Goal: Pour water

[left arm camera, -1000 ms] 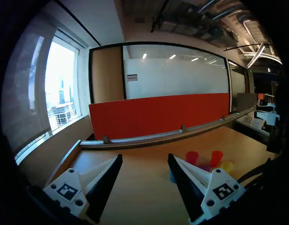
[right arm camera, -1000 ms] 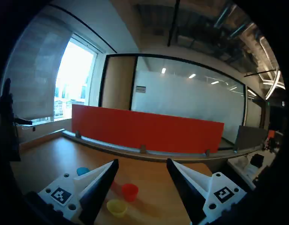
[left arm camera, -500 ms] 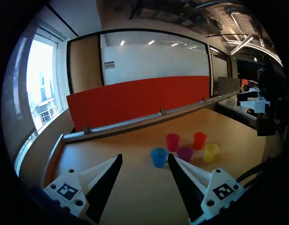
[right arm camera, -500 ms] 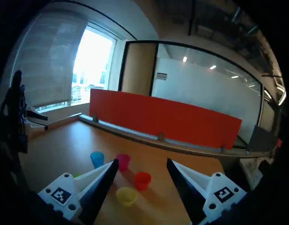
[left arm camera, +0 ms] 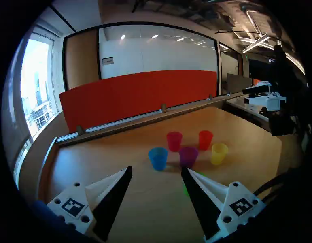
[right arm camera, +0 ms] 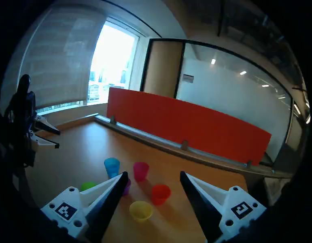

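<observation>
Several small plastic cups stand grouped on the wooden desk (left arm camera: 115,154). In the left gripper view I see a blue cup (left arm camera: 158,158), a pink cup (left arm camera: 174,141), a red cup (left arm camera: 205,140), a purple cup (left arm camera: 188,156) and a yellow cup (left arm camera: 219,154); a green cup (left arm camera: 185,188) peeks out beside the right finger. My left gripper (left arm camera: 156,170) is open and empty, short of the cups. My right gripper (right arm camera: 153,173) is open and empty above the blue cup (right arm camera: 112,167), pink cup (right arm camera: 141,171), red cup (right arm camera: 160,194), yellow cup (right arm camera: 141,210) and green cup (right arm camera: 88,186).
A red divider panel (left arm camera: 135,97) runs along the desk's far edge, with a glass wall behind it and a window (right arm camera: 111,69) to the left. The right gripper (left arm camera: 263,97) shows far right in the left gripper view; the left gripper (right arm camera: 42,129) shows far left in the right gripper view.
Both views have tipped down and swung toward the cups, which now sit higher and fuller in frame. Both grippers stay open and empty.
</observation>
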`<move>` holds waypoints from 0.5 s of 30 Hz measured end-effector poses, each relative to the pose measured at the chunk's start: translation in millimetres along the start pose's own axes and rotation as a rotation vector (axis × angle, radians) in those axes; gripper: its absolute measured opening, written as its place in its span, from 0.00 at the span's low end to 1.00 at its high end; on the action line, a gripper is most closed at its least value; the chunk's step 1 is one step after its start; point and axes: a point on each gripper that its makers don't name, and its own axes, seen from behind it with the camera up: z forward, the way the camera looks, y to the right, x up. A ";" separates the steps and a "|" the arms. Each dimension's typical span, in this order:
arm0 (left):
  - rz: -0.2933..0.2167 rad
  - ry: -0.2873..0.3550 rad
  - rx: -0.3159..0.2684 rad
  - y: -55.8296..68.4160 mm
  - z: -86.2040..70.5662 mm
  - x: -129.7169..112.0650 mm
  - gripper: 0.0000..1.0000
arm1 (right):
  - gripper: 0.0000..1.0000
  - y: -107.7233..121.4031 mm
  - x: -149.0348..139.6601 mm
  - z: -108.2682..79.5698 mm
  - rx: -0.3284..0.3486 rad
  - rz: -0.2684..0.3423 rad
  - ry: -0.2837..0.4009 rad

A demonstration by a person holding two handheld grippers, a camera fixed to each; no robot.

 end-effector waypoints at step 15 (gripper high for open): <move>0.003 -0.071 -0.073 30.5 15.9 -43.4 0.90 | 1.00 -19.0 -2.1 29.6 0.083 -0.055 -0.030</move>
